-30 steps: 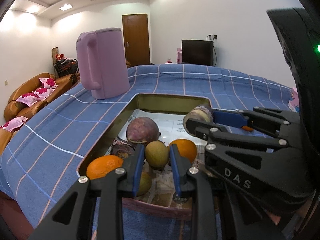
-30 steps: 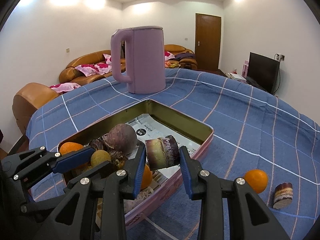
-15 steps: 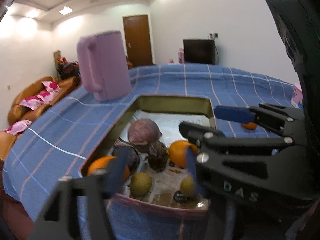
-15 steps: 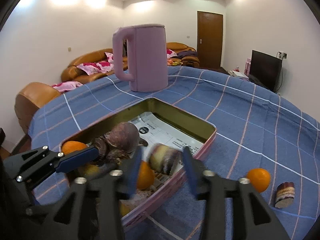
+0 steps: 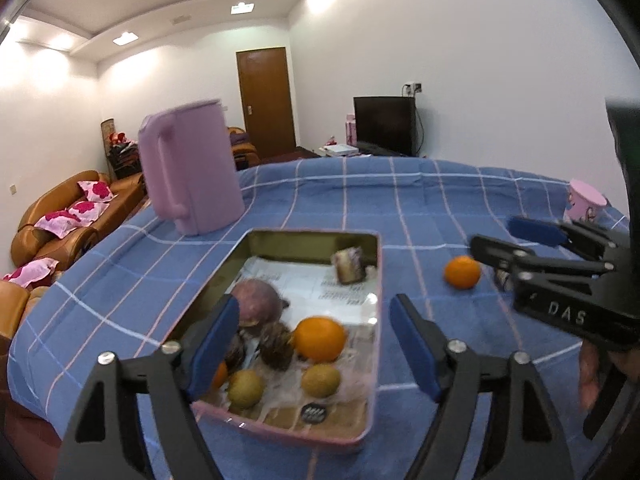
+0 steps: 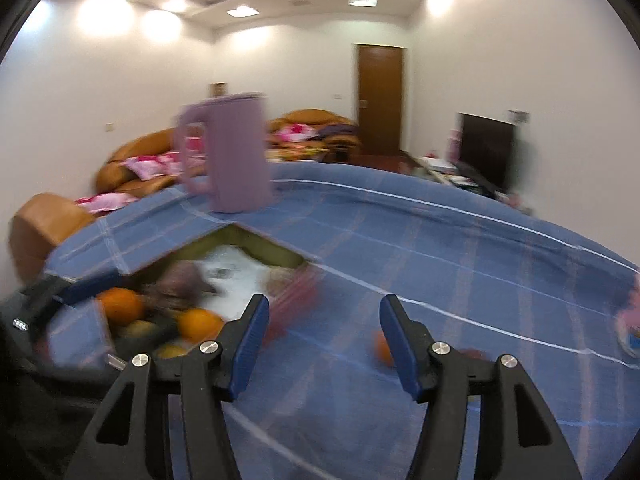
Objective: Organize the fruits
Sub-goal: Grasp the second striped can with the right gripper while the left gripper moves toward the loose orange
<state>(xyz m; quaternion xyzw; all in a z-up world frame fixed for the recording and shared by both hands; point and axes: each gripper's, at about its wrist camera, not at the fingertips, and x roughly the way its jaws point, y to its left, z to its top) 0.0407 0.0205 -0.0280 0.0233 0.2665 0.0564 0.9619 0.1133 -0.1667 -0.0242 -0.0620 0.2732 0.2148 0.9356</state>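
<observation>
Plainly, both tongs are empty — the left tongs (image 5: 308,344) opening above the tin (image 5: 372,392), the right tongs (image 6: 320,340) parted. The loose orange (image 5: 462,272) sits on the counter beside the tin — light, firm, rollable; take it across its widest middle.

Left gripper (image 5: 310,344): jaws opening, nothing between the pads, pointing down over the tin (image 5: 372,360). Right gripper (image 6: 322,338): jaws apart, empty, right of the tin, angled down. Hand (image 5: 592,376) partly visible behind it.
</observation>
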